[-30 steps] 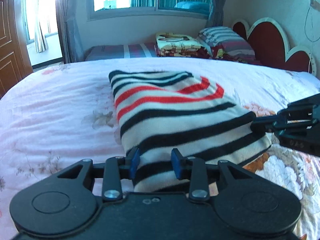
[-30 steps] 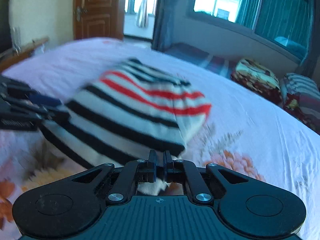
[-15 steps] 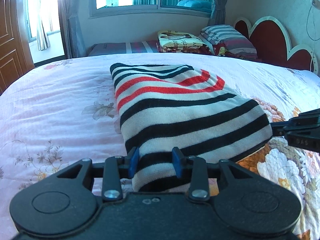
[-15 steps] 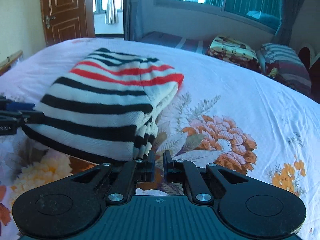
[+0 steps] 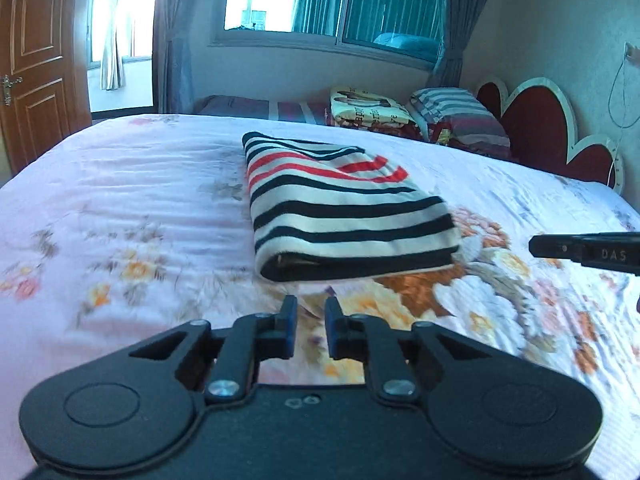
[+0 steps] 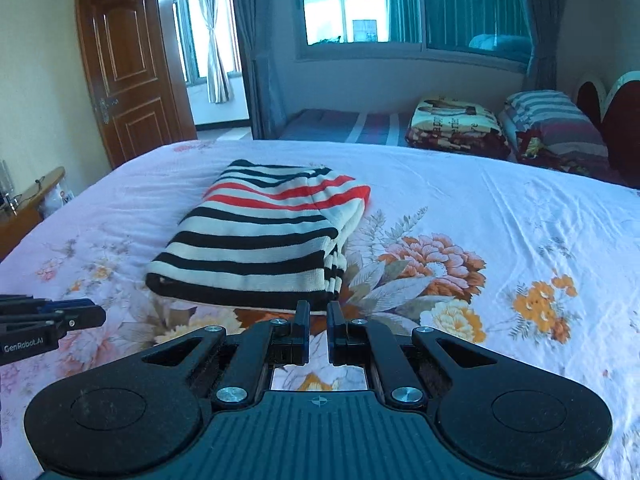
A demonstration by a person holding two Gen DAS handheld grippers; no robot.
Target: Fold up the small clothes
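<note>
Daylight from the wide window (image 6: 400,4) fell across a bed (image 6: 500,208) spread with a pink floral sheet, pillows and a folded blanket stacked at its far right. On the middle of the sheet lay the striped garment (image 5: 340,208), a knit in cream with black bands and a few red ones toward the far end, folded into a thick flat rectangle with its layered edge facing near. It looked soft, light and limp: likely to sag and unfold if lifted by one corner, so the surest hold seemed the near folded edge, pinched through all layers at both corners. The left gripper (image 5: 307,312) hovered just short of that near edge, its jaws closing with nothing between them. The right gripper (image 6: 318,316) hung near the garment's near right corner, its fingers drawn almost together and empty.
</note>
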